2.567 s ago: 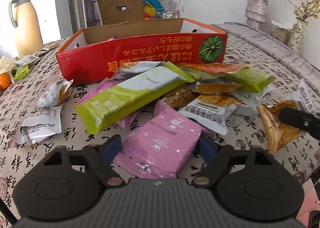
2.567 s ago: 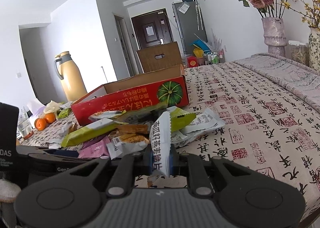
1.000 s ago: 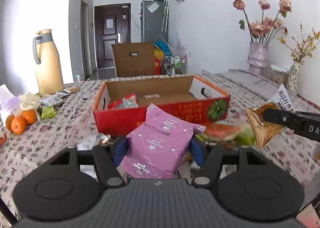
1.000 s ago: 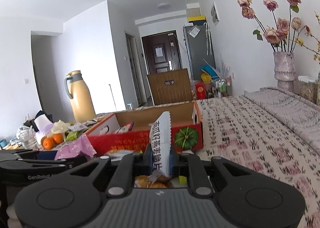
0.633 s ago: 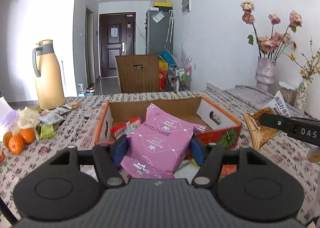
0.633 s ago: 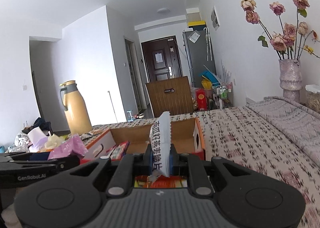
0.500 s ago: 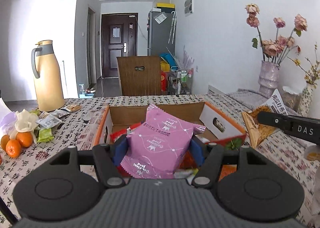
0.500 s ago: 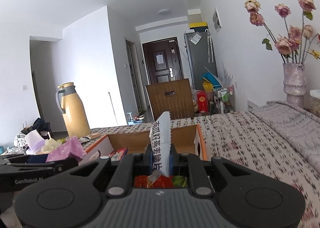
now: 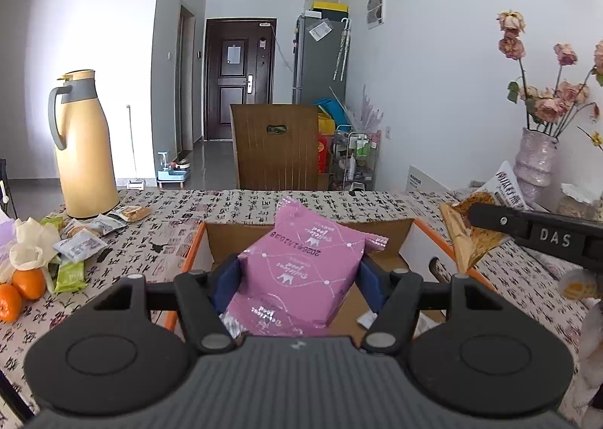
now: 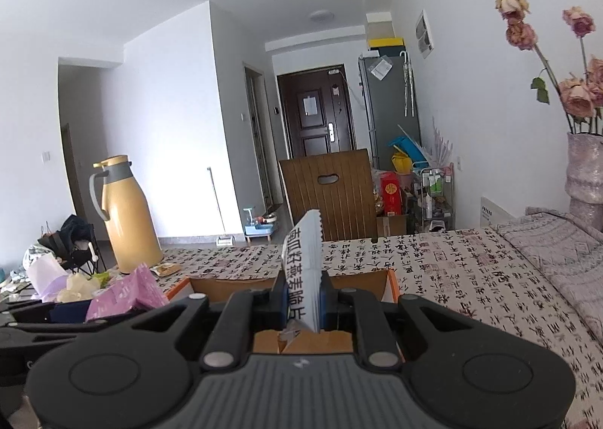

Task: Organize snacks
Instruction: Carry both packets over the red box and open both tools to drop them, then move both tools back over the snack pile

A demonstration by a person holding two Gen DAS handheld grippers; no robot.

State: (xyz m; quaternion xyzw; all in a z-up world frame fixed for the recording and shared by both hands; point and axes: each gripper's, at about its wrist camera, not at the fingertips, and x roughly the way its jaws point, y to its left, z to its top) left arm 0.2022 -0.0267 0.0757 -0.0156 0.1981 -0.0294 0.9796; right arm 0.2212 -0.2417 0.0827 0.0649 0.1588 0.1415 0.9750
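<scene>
Left gripper (image 9: 297, 274): jaws about half spread, clamped on the pink snack packet (image 9: 301, 274), held over the open cardboard box (image 9: 426, 236). Right gripper (image 10: 303, 297): jaws fully closed on a white-and-orange chip packet (image 10: 303, 278), above the same box. Box rim lies at 12 o'clock; bare tablecloth (image 10: 471, 278) at 2 o'clock. Only the left view shows the oranges (image 9: 26, 284) at 9 o'clock.

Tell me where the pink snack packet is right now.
In the left wrist view the pink snack packet sits at centre, clamped in the left gripper above the open cardboard box. The right wrist view shows it at lower left.
</scene>
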